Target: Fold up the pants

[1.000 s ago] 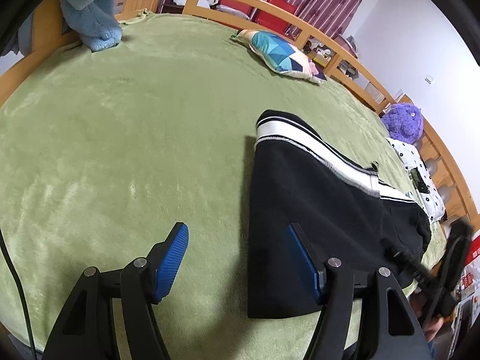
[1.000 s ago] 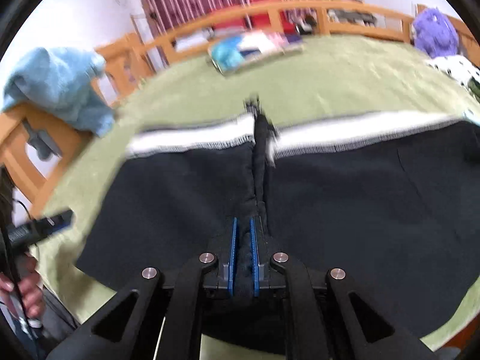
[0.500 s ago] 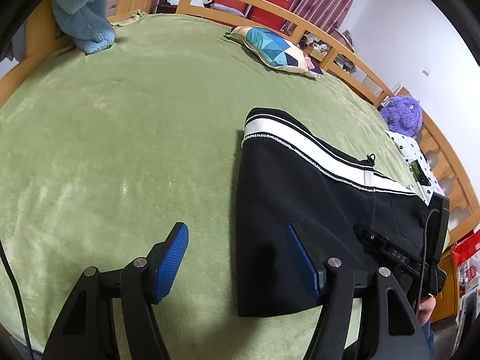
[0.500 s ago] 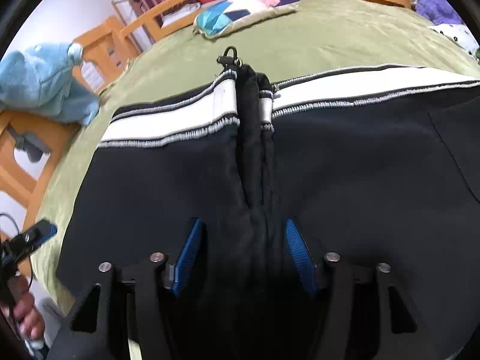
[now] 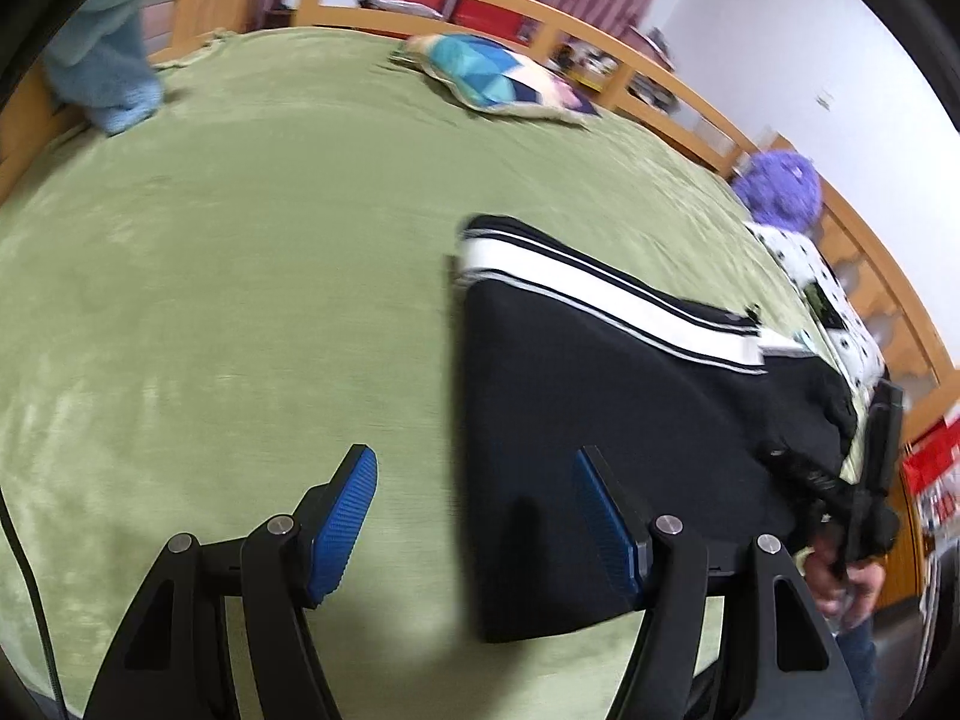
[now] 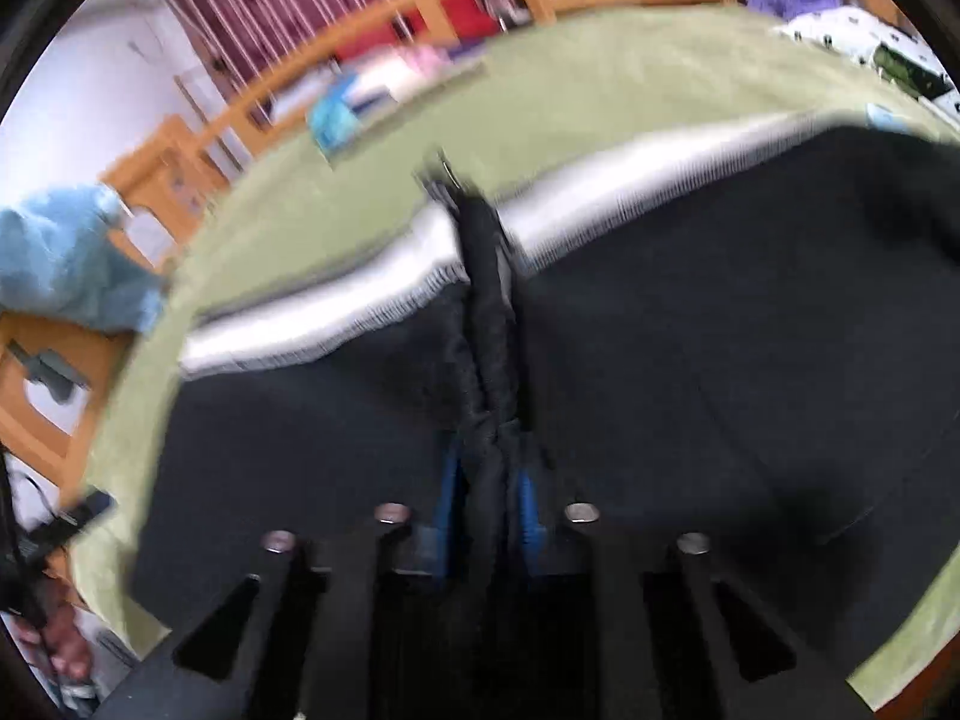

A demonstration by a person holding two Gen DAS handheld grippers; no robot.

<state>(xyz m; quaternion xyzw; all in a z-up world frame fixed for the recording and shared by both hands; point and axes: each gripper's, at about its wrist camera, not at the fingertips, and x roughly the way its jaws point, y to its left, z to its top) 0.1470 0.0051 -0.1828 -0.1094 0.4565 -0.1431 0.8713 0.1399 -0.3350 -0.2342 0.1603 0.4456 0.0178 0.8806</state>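
Black pants (image 5: 600,420) with a white-striped band (image 5: 600,291) lie flat on the green bed cover (image 5: 240,270). My left gripper (image 5: 474,462) hovers open over the pants' left edge: one pad sits above the cover, the other above the black cloth, nothing between them. My right gripper (image 6: 486,468) has a raised ridge of the pants (image 6: 720,360) pinched between its blue pads (image 6: 449,480); its jaws are opening. This view is blurred. A hand (image 5: 840,582) holds the right gripper (image 5: 870,480) at the pants' right end.
A wooden rail (image 5: 540,12) rings the bed. A patterned pillow (image 5: 504,84) lies at the far side, a blue towel (image 5: 108,72) hangs at the far left, and a purple plush (image 5: 780,192) and spotted cloth (image 5: 840,312) sit at the right.
The right gripper's pads stood wide apart around the ridge half a second ago and are now close on it. Both views have swung and blurred. The left gripper stays open.
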